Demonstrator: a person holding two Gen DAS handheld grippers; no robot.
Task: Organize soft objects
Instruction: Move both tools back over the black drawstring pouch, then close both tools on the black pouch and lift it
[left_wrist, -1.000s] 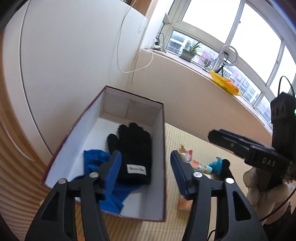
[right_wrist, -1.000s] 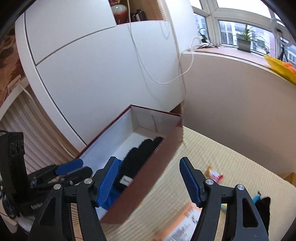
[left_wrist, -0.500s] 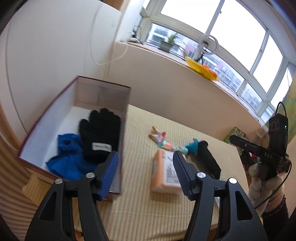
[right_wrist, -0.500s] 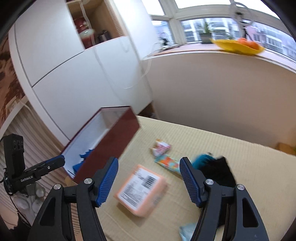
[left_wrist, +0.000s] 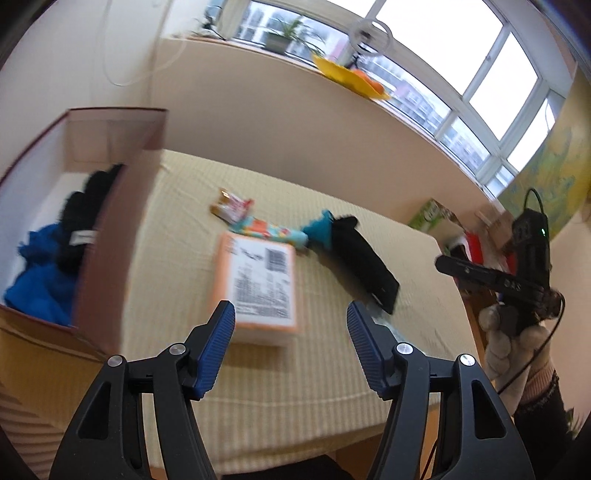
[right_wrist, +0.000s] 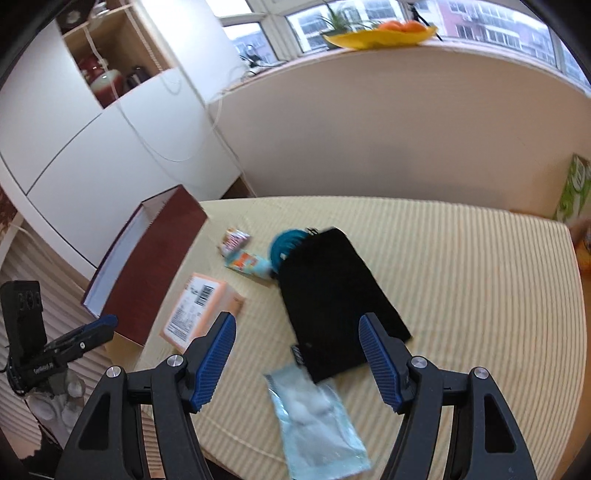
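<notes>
While both grippers hung above the striped yellow table (left_wrist: 332, 369), neither one grasped anything. The left gripper (left_wrist: 290, 345) had its blue jaws spread apart with only air between them, above the near end of an orange package (left_wrist: 258, 284). The right gripper (right_wrist: 297, 356) likewise stood released, its jaws spread over the near end of a black cloth pouch (right_wrist: 332, 299) without touching it.

At the far left of the table stood the dark red box (left_wrist: 110, 236), white inside and open at the top. It held a black glove (left_wrist: 86, 214) with a small white label, lying partly on a crumpled blue cloth (left_wrist: 40, 284) in the box's near end. Motion blur hid whether anything else lay under them.

Outside the box, the soft things lay loose on the table. The black cloth pouch lay right of the orange package, with a teal item (right_wrist: 286, 245) touching its far end. A patterned tube (right_wrist: 247, 264) and a small snack wrapper (right_wrist: 234, 240) lay just beyond the package. A clear plastic bag (right_wrist: 317, 421) holding something white lay at the near edge, just beside the pouch.

On the far windowsill, a yellow dish (right_wrist: 376, 37) held orange fruit (right_wrist: 402, 26).
</notes>
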